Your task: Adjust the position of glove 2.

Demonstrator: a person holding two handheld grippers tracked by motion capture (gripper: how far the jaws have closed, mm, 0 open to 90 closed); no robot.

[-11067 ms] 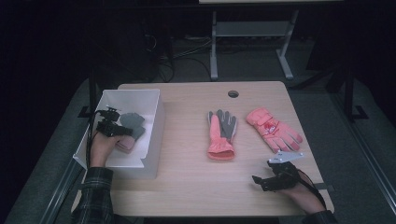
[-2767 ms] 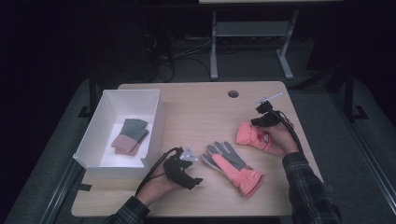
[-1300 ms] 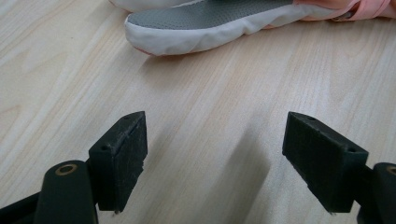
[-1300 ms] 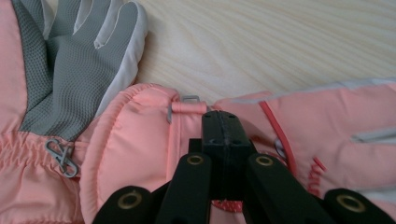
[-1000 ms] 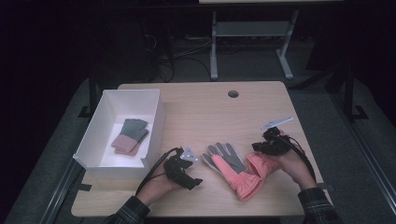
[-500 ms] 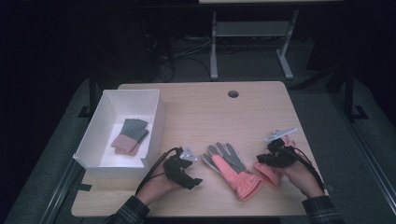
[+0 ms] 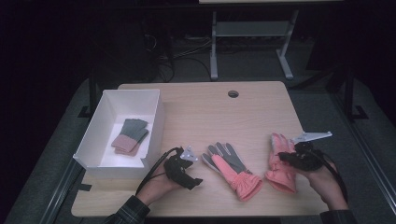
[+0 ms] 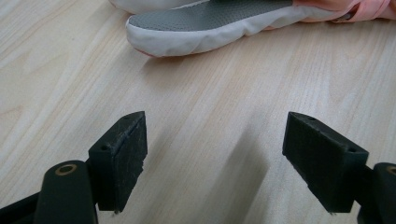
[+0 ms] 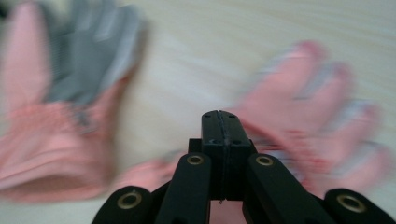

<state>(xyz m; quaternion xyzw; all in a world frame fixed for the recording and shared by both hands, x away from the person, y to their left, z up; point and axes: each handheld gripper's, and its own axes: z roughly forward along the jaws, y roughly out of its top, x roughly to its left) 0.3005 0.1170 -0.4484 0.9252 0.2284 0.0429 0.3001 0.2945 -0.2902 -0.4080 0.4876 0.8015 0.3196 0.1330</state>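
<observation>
Gloves: three, one in the box (image 7: pixel 100 140), two on the table (image 7: pixel 196 107). Right gripper (image 7: pixel 288 157), pressed together, pinches the pink glove (image 7: pixel 279 168) near the 3 o'clock edge; left gripper (image 7: pixel 192 179) spread, empty.

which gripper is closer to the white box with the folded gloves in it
Left. The left gripper rests on the table just off the near right corner of the white rectangular box. The right gripper is at the far side, over a pink glove.
</observation>
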